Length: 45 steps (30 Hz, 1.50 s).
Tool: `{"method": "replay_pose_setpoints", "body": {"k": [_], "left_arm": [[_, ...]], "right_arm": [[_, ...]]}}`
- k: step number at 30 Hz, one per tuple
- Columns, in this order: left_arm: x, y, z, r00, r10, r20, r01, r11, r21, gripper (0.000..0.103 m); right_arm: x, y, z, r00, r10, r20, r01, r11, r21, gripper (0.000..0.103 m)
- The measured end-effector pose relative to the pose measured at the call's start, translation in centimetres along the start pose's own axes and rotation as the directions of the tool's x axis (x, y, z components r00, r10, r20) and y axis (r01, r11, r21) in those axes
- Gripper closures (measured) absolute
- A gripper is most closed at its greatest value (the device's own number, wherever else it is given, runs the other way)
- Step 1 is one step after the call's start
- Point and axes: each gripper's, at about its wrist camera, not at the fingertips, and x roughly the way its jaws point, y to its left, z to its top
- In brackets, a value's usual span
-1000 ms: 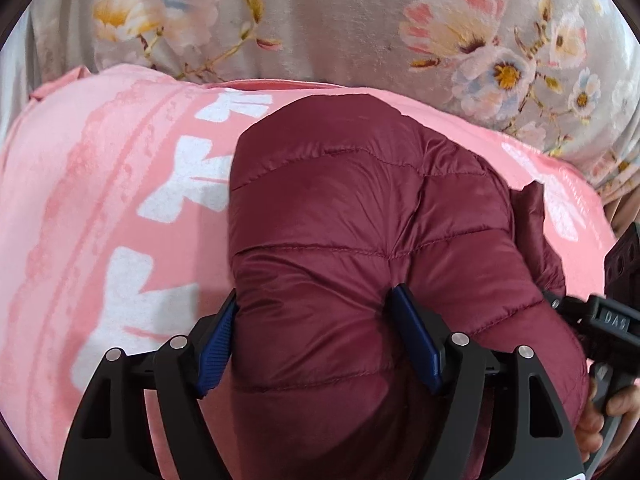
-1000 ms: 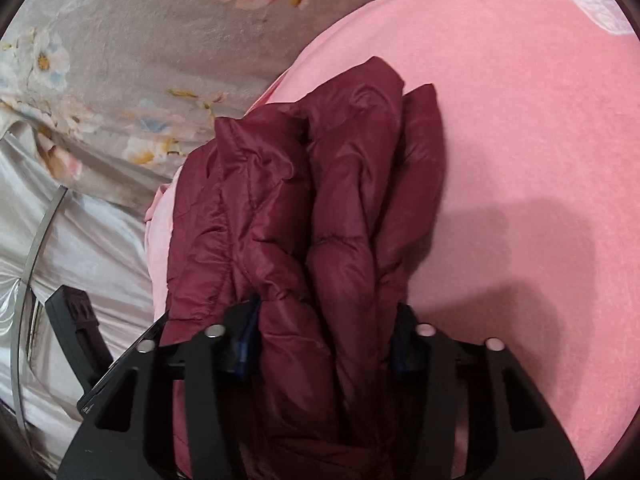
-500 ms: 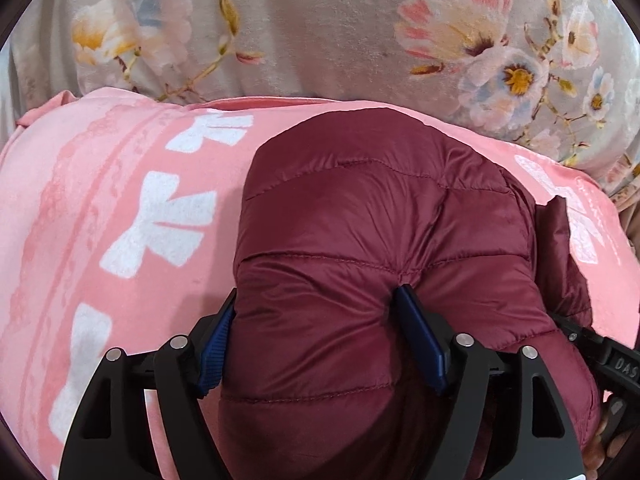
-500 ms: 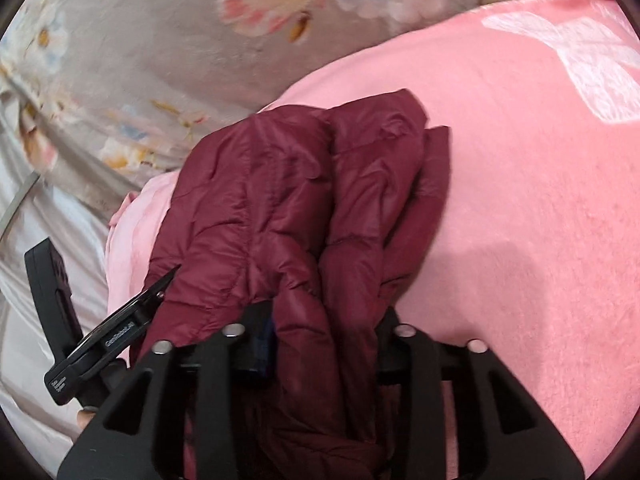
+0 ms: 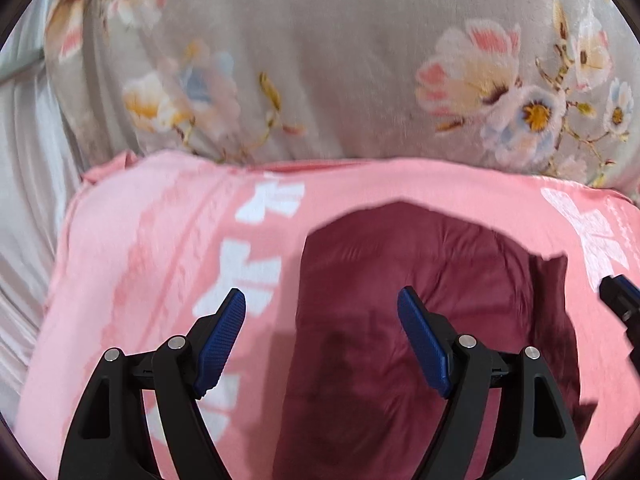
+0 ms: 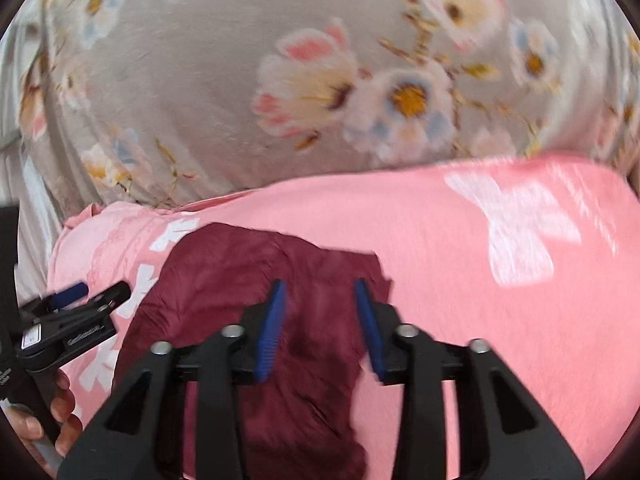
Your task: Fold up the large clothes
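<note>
A folded maroon puffer jacket (image 5: 440, 260) lies on a pink blanket (image 5: 160, 240) with white bows. My left gripper (image 5: 320, 292) hangs above the jacket's left edge, open wide, with nothing between its blue pads. In the right wrist view the jacket (image 6: 224, 272) lies below my right gripper (image 6: 320, 282). Its jaws are closing, still apart, and grip nothing; the cloth shows beneath the gap. The left gripper (image 6: 100, 292) also shows at the left of that view, held by a hand (image 6: 60, 408).
Grey floral bedding (image 5: 340, 60) rises behind the pink blanket (image 6: 480, 300). A pale satin sheet (image 5: 24, 160) lies off the blanket's left edge. The right gripper's tip (image 5: 616, 292) pokes in at the left wrist view's right edge.
Both grippers have let go of the jacket and lifted off it. The jacket now lies flat on the blanket, farther below. The right gripper has rolled to a more level view.
</note>
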Motion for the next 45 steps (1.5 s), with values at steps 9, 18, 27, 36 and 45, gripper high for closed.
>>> {"method": "replay_pose_setpoints", "body": {"k": [9, 18, 27, 36, 45], "left_arm": [[7.7, -3.1, -0.1, 0.992, 0.061, -0.109, -0.059, 0.998, 0.017, 0.025], [8.9, -3.3, -1.7, 0.997, 0.04, -0.061, -0.042, 0.999, -0.025, 0.017], [9.9, -3.8, -1.9, 0.996, 0.034, -0.079, -0.037, 0.999, -0.026, 0.016], [10.2, -4.3, -2.0, 0.995, 0.065, -0.081, -0.065, 0.998, 0.002, 0.016], [3.8, -3.1, -3.8, 0.998, 0.056, -0.019, -0.056, 0.998, 0.025, 0.017]], "right_arm": [[9.6, -0.4, -1.2, 0.985, -0.097, -0.144, 0.098, 0.995, 0.001, 0.085], [11.4, -2.1, -2.8, 0.984, -0.064, -0.169, 0.073, 0.996, 0.045, 0.087], [11.9, -2.4, -2.8, 0.981, -0.045, -0.19, 0.059, 0.996, 0.066, 0.087], [12.1, -2.2, -2.8, 0.98, -0.062, -0.191, 0.073, 0.996, 0.051, 0.086], [3.1, -2.4, -3.6, 0.995, -0.09, -0.038, 0.091, 0.996, 0.027, 0.063]]}}
